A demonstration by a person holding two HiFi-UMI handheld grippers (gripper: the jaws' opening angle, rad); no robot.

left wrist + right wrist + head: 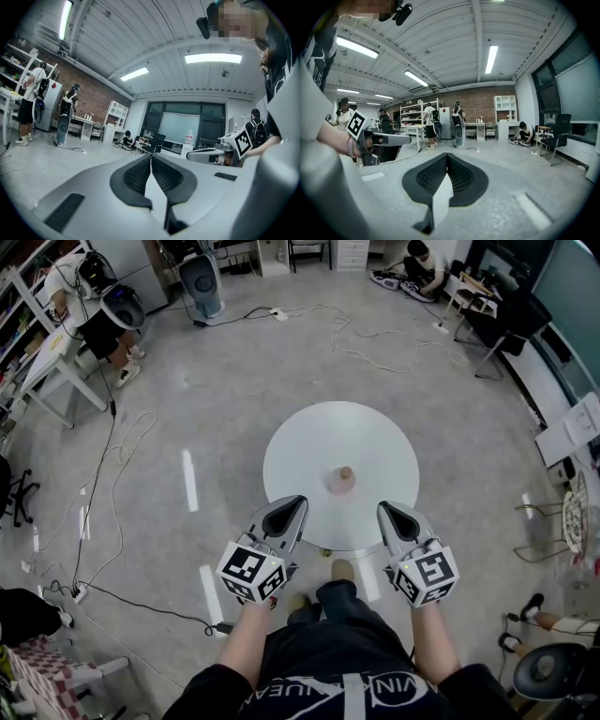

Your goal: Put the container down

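A small pinkish container (343,480) with a tan cap stands upright on the round white table (300,446), near its front middle. My left gripper (294,505) hovers at the table's near edge, left of the container and apart from it, shut with nothing held. My right gripper (387,512) is level with it on the right, also shut and empty. In the left gripper view the jaws (151,157) meet in a closed seam, and the right gripper (220,152) shows beside them. The right gripper view shows its jaws (447,156) pressed together and the left gripper (386,138) at its left.
Cables (112,521) trail over the grey floor left of the table. A person stands at a white desk (56,371) far left, near a fan (202,282). Another person (422,268) crouches at the back. A black chair (511,329) and wire chair (548,531) stand right.
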